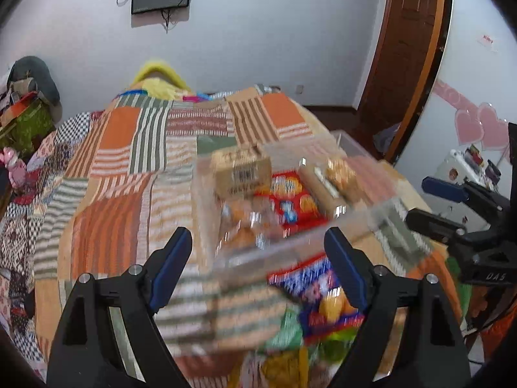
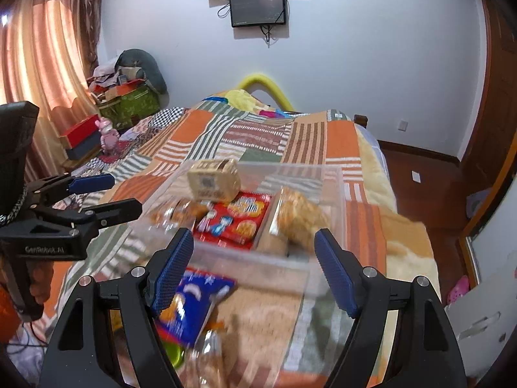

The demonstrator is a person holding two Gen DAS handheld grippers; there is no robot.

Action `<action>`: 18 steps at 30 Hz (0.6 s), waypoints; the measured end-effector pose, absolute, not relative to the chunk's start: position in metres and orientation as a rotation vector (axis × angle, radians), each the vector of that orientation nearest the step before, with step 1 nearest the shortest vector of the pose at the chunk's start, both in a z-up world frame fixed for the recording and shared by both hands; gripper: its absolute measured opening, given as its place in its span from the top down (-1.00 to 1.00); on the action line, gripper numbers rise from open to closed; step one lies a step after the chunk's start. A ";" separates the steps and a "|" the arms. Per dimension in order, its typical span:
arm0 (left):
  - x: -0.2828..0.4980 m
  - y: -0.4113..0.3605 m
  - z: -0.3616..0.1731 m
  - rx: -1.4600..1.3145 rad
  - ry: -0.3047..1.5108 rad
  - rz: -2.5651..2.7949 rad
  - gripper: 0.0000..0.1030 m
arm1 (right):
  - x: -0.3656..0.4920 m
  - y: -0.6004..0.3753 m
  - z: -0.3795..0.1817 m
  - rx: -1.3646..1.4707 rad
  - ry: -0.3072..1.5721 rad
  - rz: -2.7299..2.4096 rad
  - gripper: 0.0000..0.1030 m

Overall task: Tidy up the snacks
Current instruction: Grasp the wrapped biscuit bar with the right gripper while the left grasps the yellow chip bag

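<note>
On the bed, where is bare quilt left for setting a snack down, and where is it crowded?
Free: the patchwork quilt left of the clear bin, running back to the yellow pillow. Inside the bin, a bare patch at its far right corner. Crowded: the near edge, where the blue packet and other wrappers lie under both open grippers, left and right.

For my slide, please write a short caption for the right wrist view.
Open right gripper above a clear bin of snacks on a patchwork bed, blue packet in front.
</note>
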State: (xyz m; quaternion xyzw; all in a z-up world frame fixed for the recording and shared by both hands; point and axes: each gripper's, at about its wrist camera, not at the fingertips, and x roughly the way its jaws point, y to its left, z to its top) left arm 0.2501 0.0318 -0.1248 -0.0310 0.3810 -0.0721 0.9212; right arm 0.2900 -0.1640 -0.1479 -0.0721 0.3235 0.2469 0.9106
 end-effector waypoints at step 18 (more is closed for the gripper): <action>0.172 0.027 -0.205 -0.081 0.971 -0.196 -0.64 | 0.253 -0.164 -0.221 -0.159 0.856 0.554 -0.45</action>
